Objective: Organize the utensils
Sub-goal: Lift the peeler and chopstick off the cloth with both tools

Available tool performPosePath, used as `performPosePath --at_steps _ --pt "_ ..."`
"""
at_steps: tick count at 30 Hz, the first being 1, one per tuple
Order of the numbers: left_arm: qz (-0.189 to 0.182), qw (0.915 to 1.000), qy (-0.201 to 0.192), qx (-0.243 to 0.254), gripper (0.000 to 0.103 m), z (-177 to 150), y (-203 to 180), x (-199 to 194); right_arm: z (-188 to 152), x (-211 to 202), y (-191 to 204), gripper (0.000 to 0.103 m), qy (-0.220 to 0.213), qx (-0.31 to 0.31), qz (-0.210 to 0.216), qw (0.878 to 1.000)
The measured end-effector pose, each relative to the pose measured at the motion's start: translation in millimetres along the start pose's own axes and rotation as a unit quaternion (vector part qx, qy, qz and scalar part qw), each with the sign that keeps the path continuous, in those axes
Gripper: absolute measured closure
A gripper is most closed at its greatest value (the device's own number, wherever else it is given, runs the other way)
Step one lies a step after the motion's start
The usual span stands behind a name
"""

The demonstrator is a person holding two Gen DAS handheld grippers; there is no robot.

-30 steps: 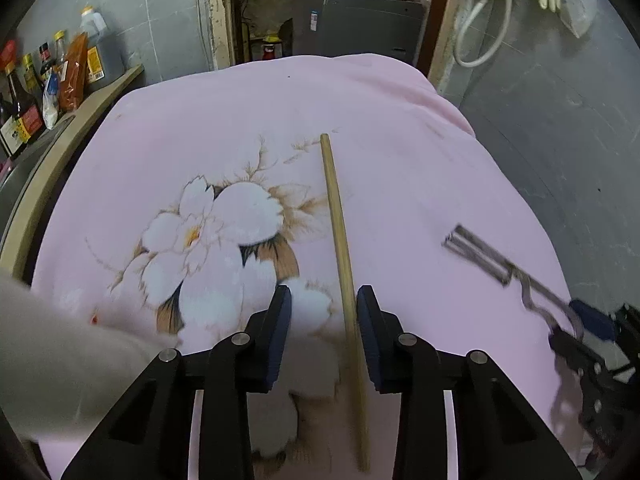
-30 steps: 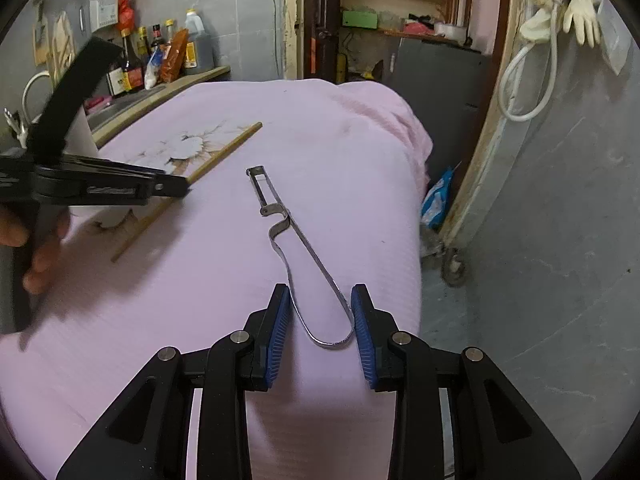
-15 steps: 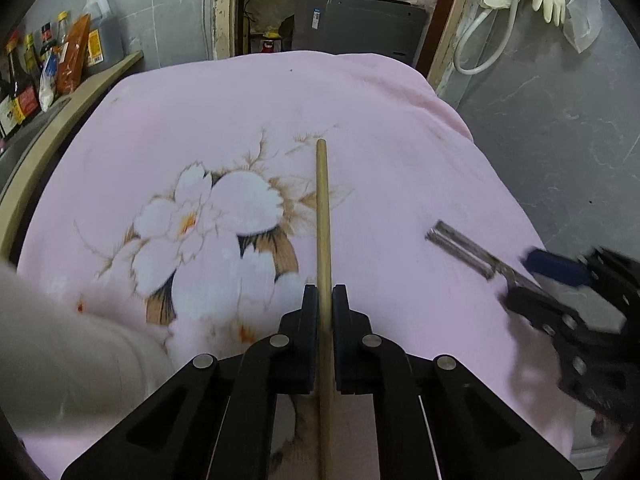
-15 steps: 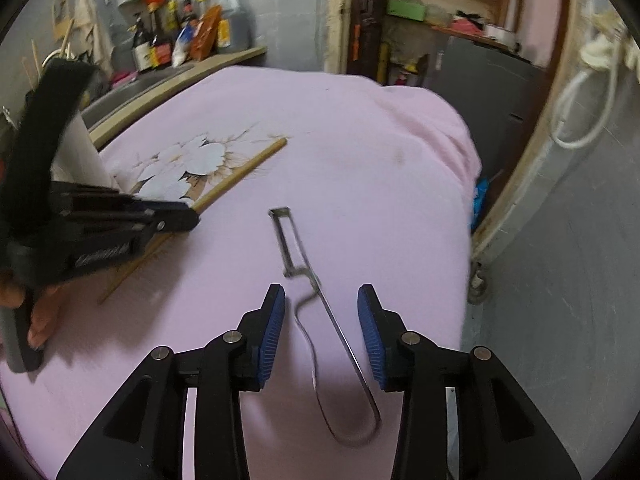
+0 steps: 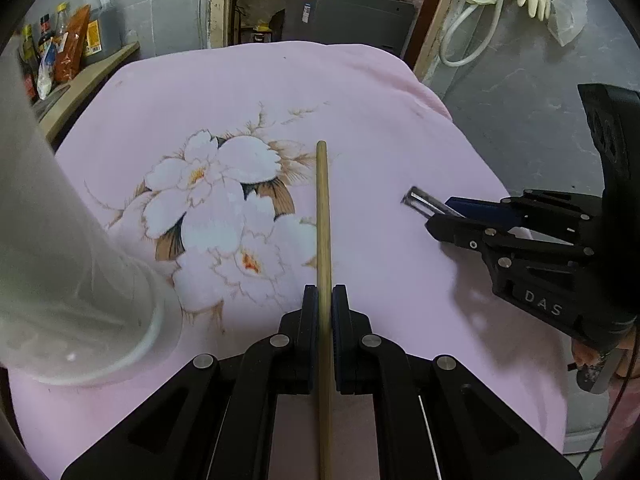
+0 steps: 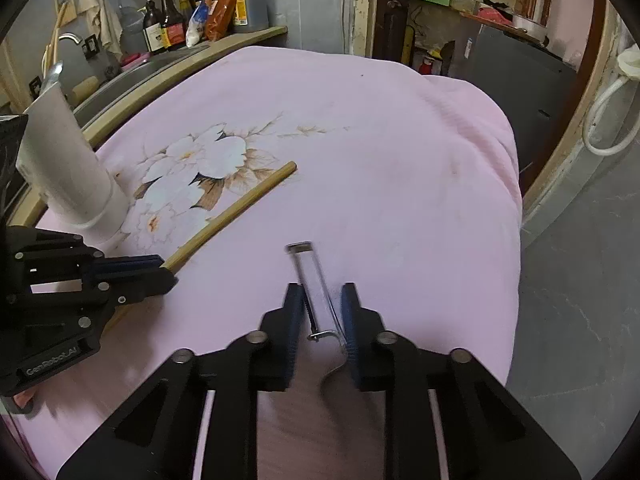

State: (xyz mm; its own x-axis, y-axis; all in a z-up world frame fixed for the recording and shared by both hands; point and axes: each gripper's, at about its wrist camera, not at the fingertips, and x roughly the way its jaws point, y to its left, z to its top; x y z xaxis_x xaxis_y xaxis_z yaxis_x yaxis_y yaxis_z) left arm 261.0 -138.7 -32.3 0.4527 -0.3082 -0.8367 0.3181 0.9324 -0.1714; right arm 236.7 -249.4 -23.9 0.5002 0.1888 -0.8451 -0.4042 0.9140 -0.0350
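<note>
Utensils lie on a pink cloth (image 5: pixel 360 100) printed with white flowers: a long wooden stick (image 5: pixel 322 200) and a bent-wire metal peeler (image 6: pixel 310 276). In the left wrist view the stick runs straight up the middle of the frame, its far end near the flower print, and the left gripper (image 5: pixel 324 300) at lower centre is clamped on it, both dark pads pressed against its sides with no gap showing. At the lower left of that view stands a pale, translucent cup (image 5: pixel 80 280), close to the camera and blurred. At the right edge of the same view the right gripper (image 5: pixel 452 212) reaches in over the cloth, with the shiny tip of the peeler poking out past its blue pads. In the right wrist view the right gripper (image 6: pixel 320 300) sits at lower centre with the peeler's wire frame between its fingers; its jaws have just been closing and stand narrow, the right-hand pad against the wire, though I cannot tell whether the left-hand pad touches it. The peeler's head points up the frame from the pads. At the left of this view the left gripper (image 6: pixel 164 270) holds the stick, which slants toward the upper right across the flower print, beside the cup (image 6: pixel 72 172). Bottles (image 6: pixel 192 12) line a counter at the upper left.
</note>
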Motion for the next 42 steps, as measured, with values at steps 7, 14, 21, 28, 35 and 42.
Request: performPosePath --at_steps 7,14,21,28,35,42 --pt "-0.047 0.9984 -0.020 -0.023 0.099 -21 5 -24 -26 -34 15 0.093 -0.080 0.020 -0.002 0.997" --pt "-0.063 0.9896 -0.128 -0.019 0.099 -36 6 -66 -58 -83 36 0.093 -0.220 0.045 -0.014 0.974" --pt "-0.099 0.9624 -0.252 -0.018 0.099 -51 7 -110 -74 -119 52 0.093 -0.341 0.057 -0.032 0.938" --pt "-0.102 0.9210 -0.376 -0.001 0.099 -63 1 -153 -63 -154 66 0.093 -0.426 0.060 -0.031 0.902" --pt "-0.086 0.8805 -0.466 -0.012 0.099 -61 15 -191 -44 -180 80 0.093 -0.494 0.062 -0.012 0.867" --pt "-0.058 0.8561 -0.513 -0.024 0.099 -49 48 -219 -10 -190 97 0.093 -0.544 0.065 0.025 0.836"
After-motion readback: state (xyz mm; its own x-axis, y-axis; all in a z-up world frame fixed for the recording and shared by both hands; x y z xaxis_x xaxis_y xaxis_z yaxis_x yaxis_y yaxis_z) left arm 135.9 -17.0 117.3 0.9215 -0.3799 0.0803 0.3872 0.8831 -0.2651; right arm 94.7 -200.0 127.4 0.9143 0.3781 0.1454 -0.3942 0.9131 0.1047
